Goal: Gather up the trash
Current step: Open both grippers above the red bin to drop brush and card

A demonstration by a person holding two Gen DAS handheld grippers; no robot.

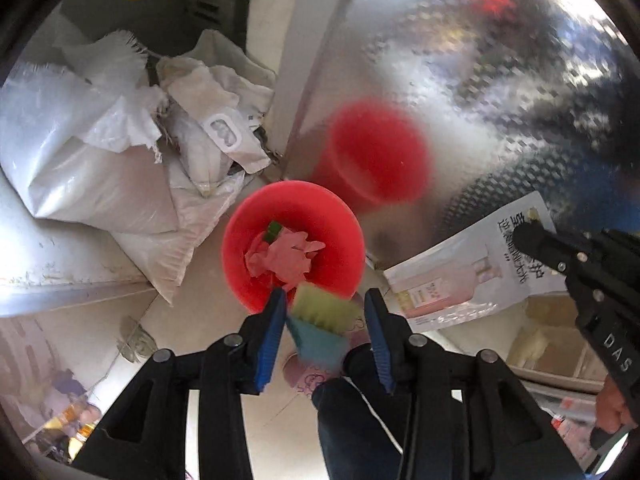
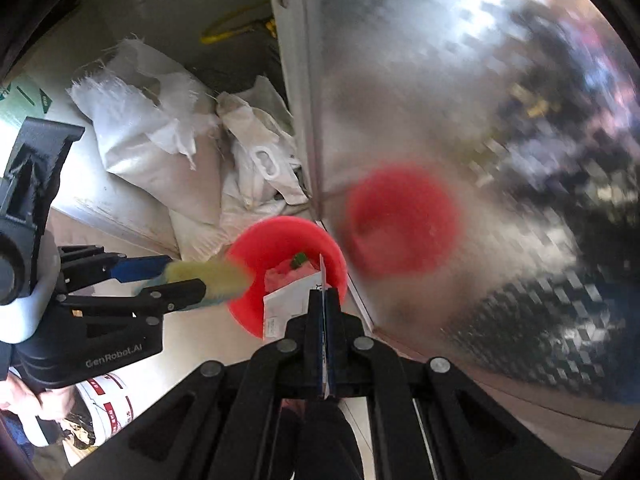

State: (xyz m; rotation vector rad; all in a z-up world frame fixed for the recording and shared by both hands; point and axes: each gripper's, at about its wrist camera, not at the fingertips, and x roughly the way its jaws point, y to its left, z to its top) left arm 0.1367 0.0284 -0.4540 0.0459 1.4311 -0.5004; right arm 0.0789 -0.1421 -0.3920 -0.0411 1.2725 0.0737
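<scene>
trash bin (image 1: pixel 294 204), red, sits on the floor against the metal panel (image 1: pixel 460 80); pink crumpled paper (image 1: pixel 288 258) inside. left wrist: our left gripper (image 1: pixel 326 314) hangs just over the bin's near rim, blue pads apart, yellow-blue sponge (image 1: pixel 324 320) between them, blurred. right wrist: our right gripper (image 2: pixel 325 300) clenched on a white leaflet (image 2: pixel 290 304) over the bin.
</scene>
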